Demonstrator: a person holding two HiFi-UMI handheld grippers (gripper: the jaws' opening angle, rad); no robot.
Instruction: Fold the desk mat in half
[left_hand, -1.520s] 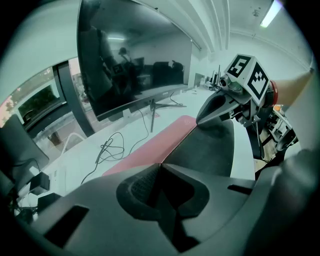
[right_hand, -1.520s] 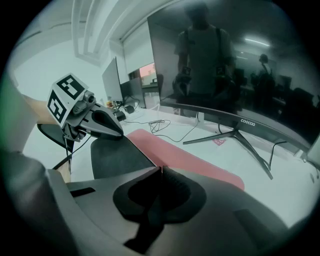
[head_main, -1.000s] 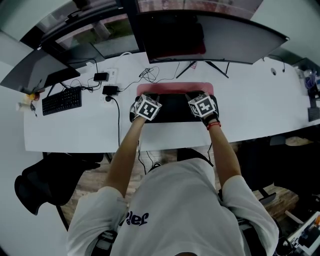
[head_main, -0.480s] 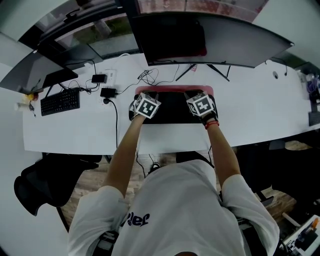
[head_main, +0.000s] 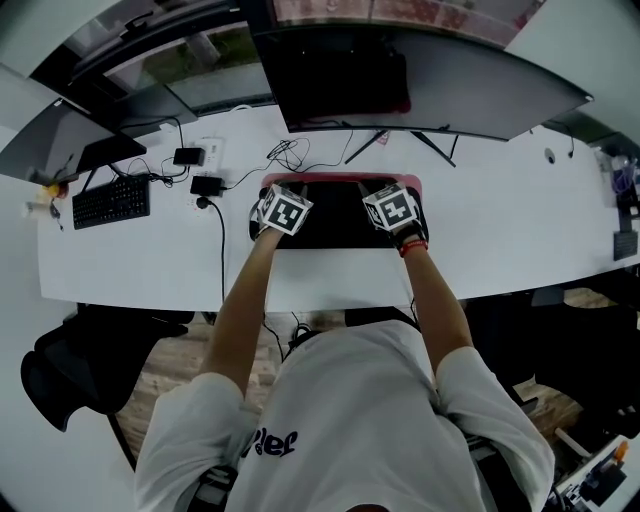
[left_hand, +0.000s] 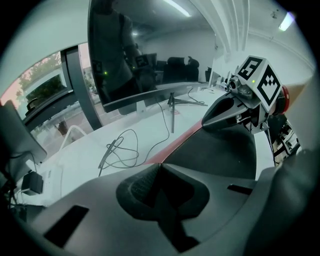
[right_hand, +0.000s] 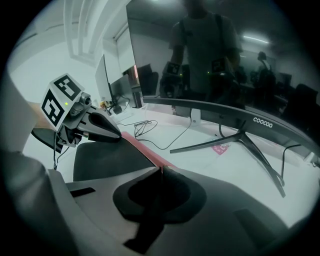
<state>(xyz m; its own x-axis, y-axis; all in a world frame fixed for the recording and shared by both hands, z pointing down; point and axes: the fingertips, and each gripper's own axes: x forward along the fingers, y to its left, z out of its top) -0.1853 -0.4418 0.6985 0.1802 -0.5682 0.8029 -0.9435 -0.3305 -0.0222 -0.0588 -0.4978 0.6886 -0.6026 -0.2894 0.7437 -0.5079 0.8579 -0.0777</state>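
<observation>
At mid-desk, just in front of the curved monitor (head_main: 430, 85): desk mat (head_main: 338, 218) lies flat on the white desk (head_main: 150, 250), doubled over. Black matte face is up, with a narrow red strip showing along the far edge.

Left gripper (left_hand: 159, 169): jaws fully together, clamped on the mat's far edge near its left end. The red edge runs straight into the seam where the pads meet, and no gap is visible.

Right gripper (right_hand: 161, 171): same state. Jaws are closed and a sliver of red mat sits in the seam at the tip, near the right end of the far edge.

Both grippers sit low over the mat, side by side and well apart, with jaws pointing toward the monitor.

Materials and shapes:
- Mat: thin, flexible sheet, dull black on one side and red on the other, with a straight edge.
- Jaws: dark grey matte plastic with a broad wedge shape. A scooped pocket behind the tips has a finely ribbed lining.
- Each gripper carries a cube with black-and-white square markers.
- Monitor: glossy dark screen, wide and curved. It reflects the person holding both grippers.
- Monitor stand (right_hand: 235, 140): slim metal legs splayed in a V on the desk.
- Thin black cable (left_hand: 117, 150): lies in loose loops on the desk beyond the mat's left end.
- Black keyboard (head_main: 110, 200): far left on the desk, well apart from the mat.
</observation>
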